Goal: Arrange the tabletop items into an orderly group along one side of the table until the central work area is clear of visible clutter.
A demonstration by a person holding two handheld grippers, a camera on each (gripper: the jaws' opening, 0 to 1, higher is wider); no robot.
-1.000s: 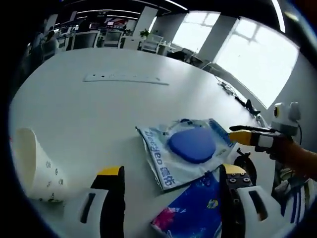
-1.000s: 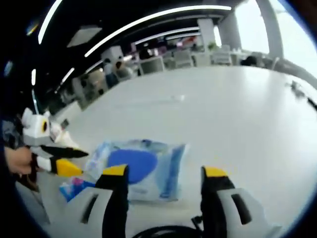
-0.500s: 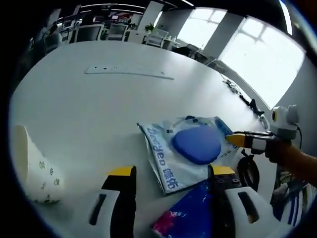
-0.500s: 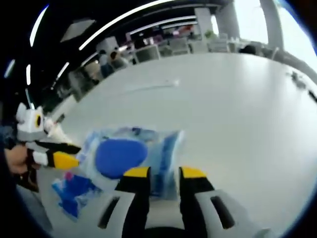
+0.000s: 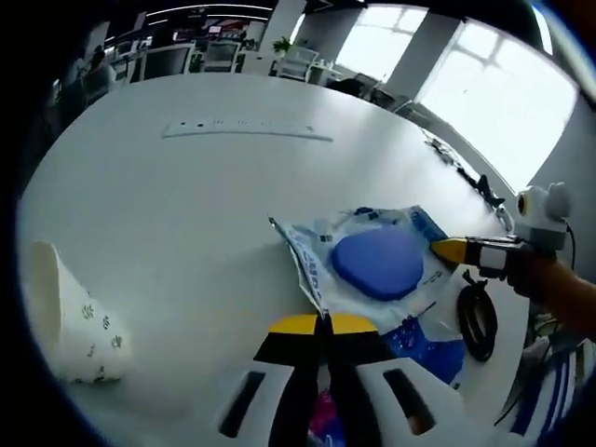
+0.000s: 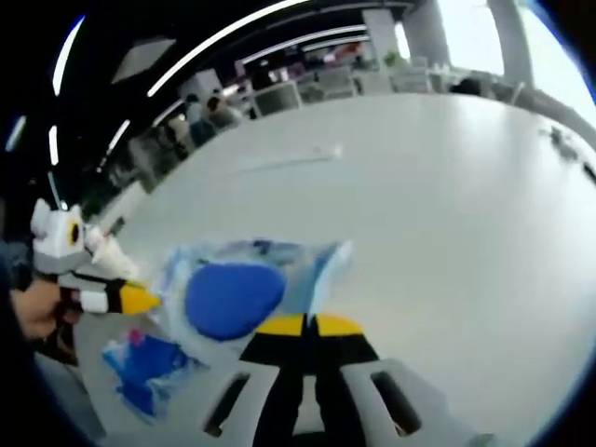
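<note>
A pale blue pack of wet wipes (image 5: 317, 256) with a dark blue oval lid (image 5: 377, 264) lies mid-table. My left gripper (image 5: 324, 324) is shut on its near corner. The right gripper (image 5: 445, 250) reaches in from the right and meets the pack's far edge. In the right gripper view, my right gripper (image 6: 312, 324) is shut on the edge of the wipes pack (image 6: 317, 275), whose edge curls upward. The left gripper (image 6: 140, 299) pinches its opposite side. A bright blue packet (image 5: 430, 341) lies beside the pack, near the left gripper's jaws.
A white paper cup (image 5: 70, 312) lies on its side at the left. A white power strip (image 5: 247, 130) sits far back on the white table (image 5: 168, 214). A black cable coil (image 5: 477, 314) rests near the right edge. Office desks and chairs stand beyond.
Both grippers went from open to shut, each closing on an edge of the wipes pack. The pack's edges now lift and crumple slightly.
</note>
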